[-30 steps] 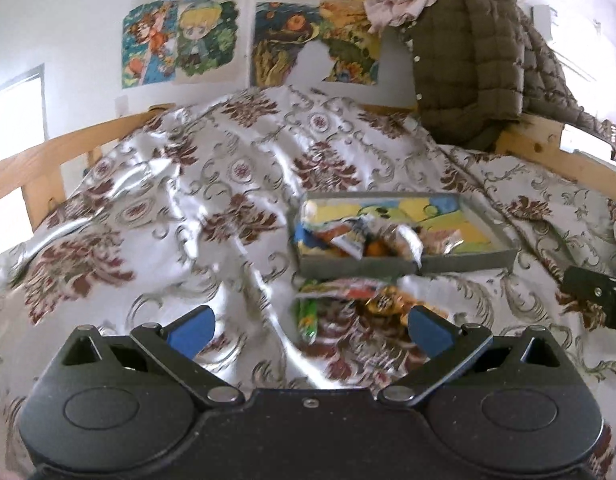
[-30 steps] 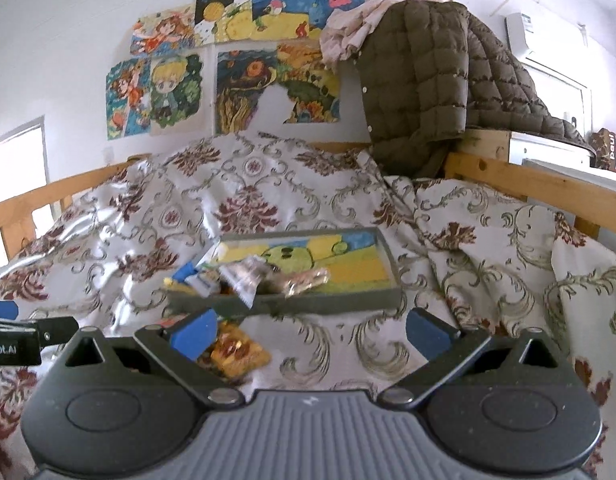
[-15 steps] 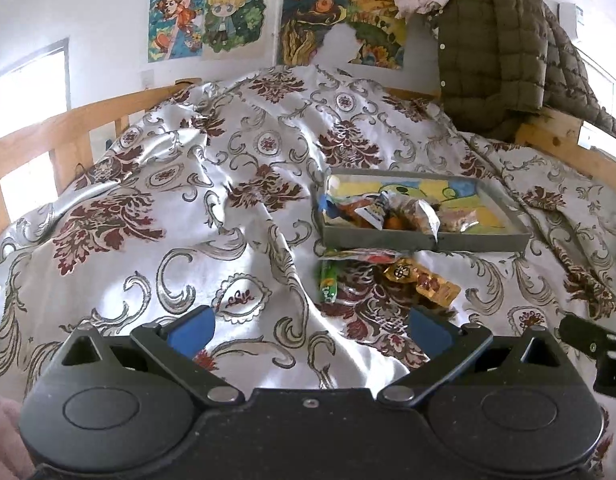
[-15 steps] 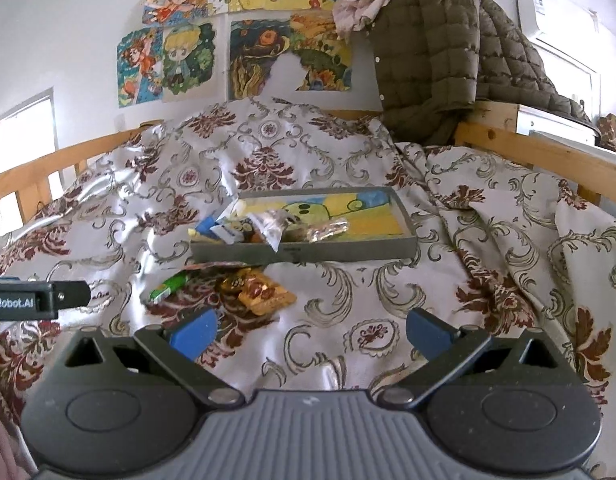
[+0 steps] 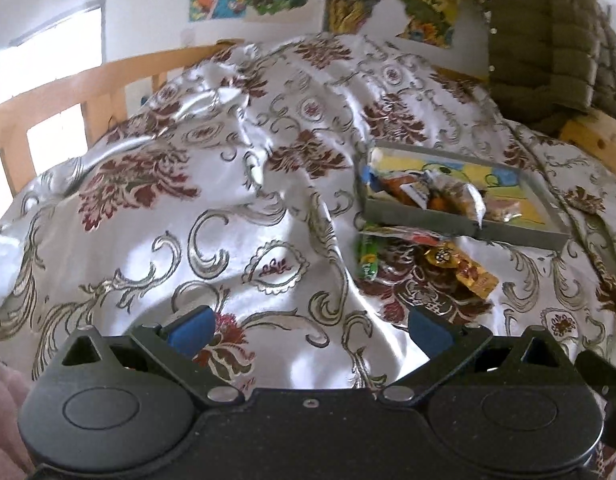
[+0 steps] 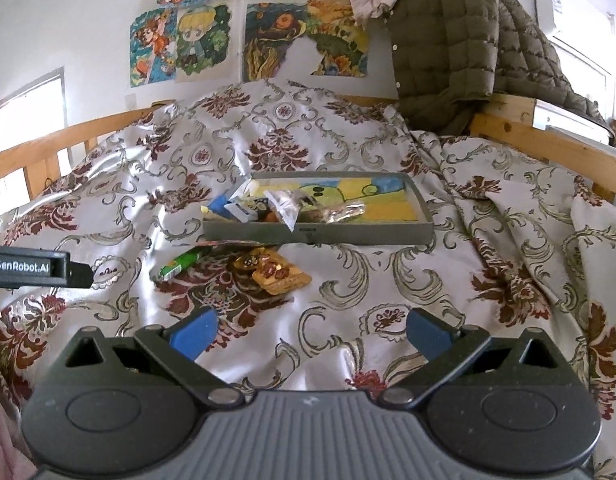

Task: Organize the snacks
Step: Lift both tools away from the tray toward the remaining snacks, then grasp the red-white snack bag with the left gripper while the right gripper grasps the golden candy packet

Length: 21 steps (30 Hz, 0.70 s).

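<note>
Both my left tongs and right tongs hung spread, empty. Green packet and orange packets lay on the bed just before the grey tray. Light, crinkly, probably slippery; pinch by an edge.

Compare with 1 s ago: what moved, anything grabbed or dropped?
Both grippers, left and right, pulled back from the tray, open and empty throughout. Nothing was grabbed or released. The green packet and the orange packets lie as before on the bedspread in front of the tray, with snacks inside it.
</note>
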Each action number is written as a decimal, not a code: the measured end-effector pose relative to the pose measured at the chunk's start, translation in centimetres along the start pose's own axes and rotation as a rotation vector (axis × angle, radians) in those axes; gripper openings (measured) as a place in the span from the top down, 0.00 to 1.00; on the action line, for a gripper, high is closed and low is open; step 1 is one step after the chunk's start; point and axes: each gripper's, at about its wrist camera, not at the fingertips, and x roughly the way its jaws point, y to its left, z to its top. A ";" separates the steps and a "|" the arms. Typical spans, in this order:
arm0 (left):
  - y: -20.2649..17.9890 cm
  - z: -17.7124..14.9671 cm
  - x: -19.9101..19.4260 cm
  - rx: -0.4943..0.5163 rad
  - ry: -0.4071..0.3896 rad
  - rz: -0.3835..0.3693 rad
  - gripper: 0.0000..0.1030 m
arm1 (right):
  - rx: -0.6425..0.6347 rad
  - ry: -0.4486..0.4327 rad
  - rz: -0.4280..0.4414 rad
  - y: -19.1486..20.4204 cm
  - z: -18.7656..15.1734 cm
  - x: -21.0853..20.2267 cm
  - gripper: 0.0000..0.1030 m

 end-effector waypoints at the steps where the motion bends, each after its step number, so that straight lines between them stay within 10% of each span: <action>1: 0.1 0.0 0.1 -0.005 0.004 0.001 0.01 | -0.002 0.004 0.003 0.1 0.0 0.2 0.00; 21: -2.0 3.3 5.3 0.260 0.029 -0.077 0.01 | -0.119 0.092 0.057 1.2 0.7 5.2 0.00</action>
